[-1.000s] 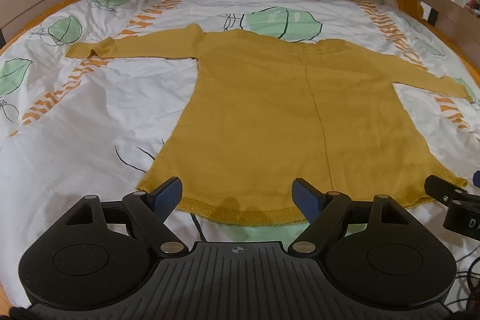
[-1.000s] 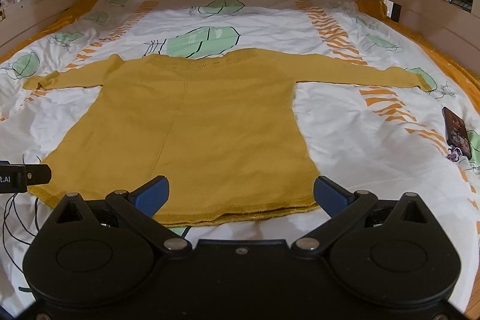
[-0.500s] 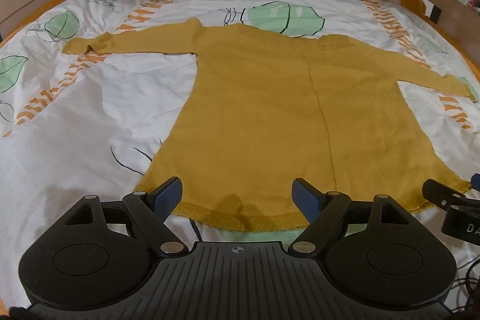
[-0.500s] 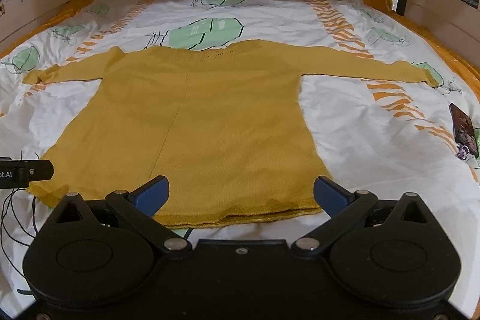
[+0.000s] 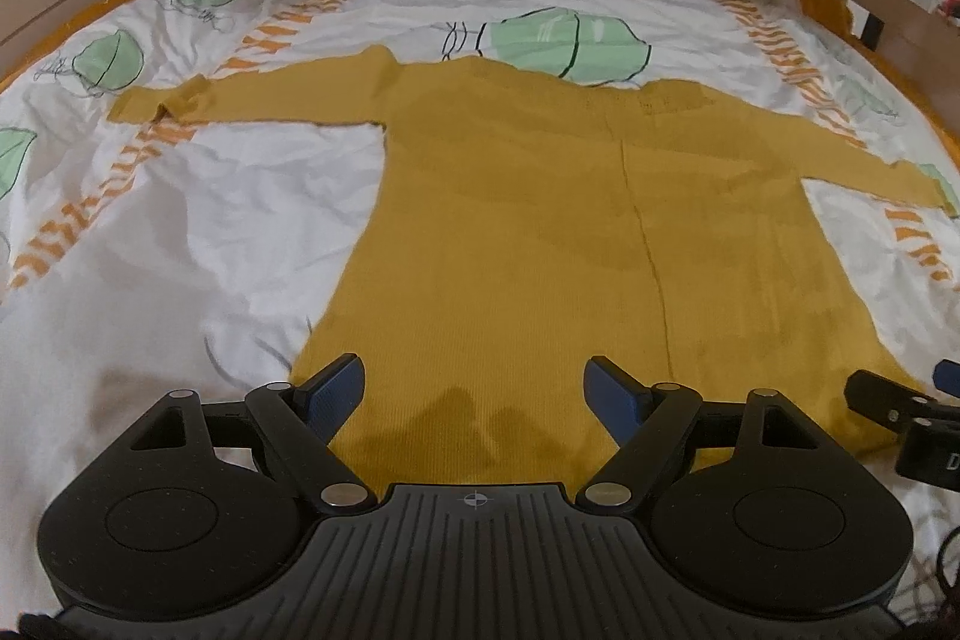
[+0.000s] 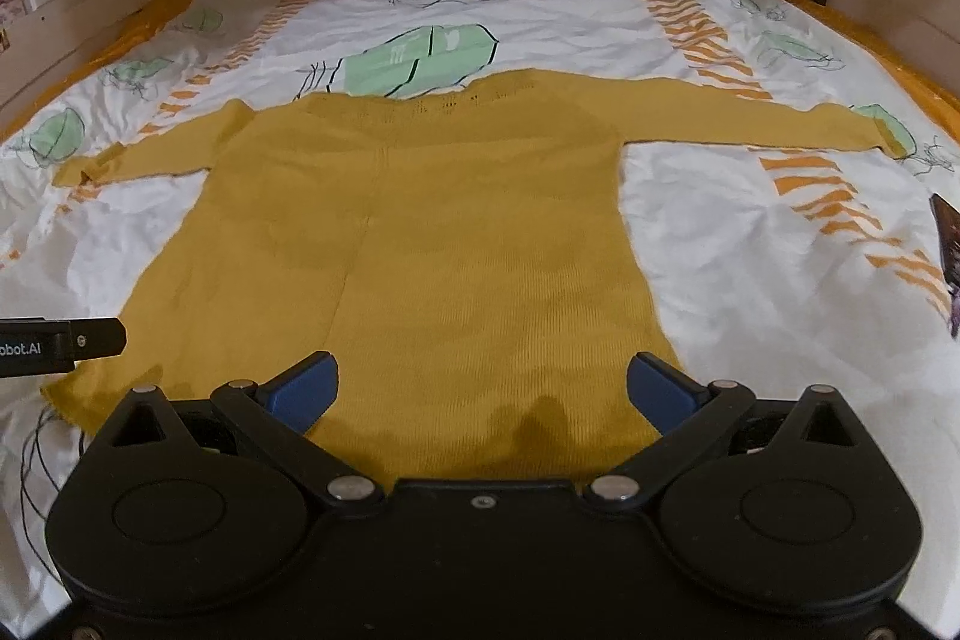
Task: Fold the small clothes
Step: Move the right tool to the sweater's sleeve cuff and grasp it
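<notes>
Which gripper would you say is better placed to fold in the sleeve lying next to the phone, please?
Right. The right gripper hangs open over the sweater hem on that side; the sleeve and phone lie to its right, far across from the left gripper.

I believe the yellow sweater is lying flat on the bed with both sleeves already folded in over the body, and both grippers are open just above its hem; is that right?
Not quite: the sleeves are not folded in. The sweater lies flat on the bed with both sleeves spread straight out to the sides, as both wrist views show. The rest holds: the left gripper and right gripper are open just above its hem.
</notes>
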Demonstrator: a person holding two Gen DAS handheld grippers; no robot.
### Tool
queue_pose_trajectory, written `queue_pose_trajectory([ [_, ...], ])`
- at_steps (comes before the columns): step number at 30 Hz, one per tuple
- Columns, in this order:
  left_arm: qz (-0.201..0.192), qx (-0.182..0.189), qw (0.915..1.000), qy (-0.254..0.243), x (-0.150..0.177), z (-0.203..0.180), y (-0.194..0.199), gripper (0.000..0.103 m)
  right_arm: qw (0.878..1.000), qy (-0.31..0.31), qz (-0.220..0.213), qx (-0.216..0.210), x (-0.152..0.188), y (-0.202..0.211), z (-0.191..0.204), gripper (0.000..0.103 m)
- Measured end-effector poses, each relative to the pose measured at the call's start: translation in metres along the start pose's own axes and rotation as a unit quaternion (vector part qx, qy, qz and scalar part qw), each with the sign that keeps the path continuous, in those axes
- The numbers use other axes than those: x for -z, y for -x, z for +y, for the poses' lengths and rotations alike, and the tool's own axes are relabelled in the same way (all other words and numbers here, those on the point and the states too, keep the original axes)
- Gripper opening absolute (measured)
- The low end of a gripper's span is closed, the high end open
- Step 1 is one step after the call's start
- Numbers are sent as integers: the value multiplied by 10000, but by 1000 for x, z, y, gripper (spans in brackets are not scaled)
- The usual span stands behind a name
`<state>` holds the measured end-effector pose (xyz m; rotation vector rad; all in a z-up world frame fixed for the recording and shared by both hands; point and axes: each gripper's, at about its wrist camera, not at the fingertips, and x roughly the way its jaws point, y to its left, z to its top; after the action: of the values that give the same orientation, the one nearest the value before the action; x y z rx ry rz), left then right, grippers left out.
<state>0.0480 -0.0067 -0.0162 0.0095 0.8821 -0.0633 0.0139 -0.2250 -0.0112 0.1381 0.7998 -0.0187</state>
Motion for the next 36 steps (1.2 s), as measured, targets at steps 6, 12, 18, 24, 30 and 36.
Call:
queue_pose_trajectory([
  [6,-77,129,9999,-2,-30,1,-19,80,9992,-300,12,-263,-28,-19,-18,102],
  [12,-141,166,9997,-71,-61,-1,-50,80,9995,-130,-193,-215,-56,-47,-29,102],
  [18,-258,86,9995,-182,-91,-7,-88,80,9989,-74,-466,11,-88,-82,-49,101],
  [24,-357,29,9989,-296,-112,-18,-126,80,9951,-739,-474,451,-116,-115,-116,100],
  [30,-438,-44,9986,-282,-126,-31,-163,80,9844,-944,-430,1423,-137,-142,-203,86],
  [36,-346,-64,9991,-227,-128,-38,-193,80,9681,-1615,-288,1895,-150,-158,-292,63],
])
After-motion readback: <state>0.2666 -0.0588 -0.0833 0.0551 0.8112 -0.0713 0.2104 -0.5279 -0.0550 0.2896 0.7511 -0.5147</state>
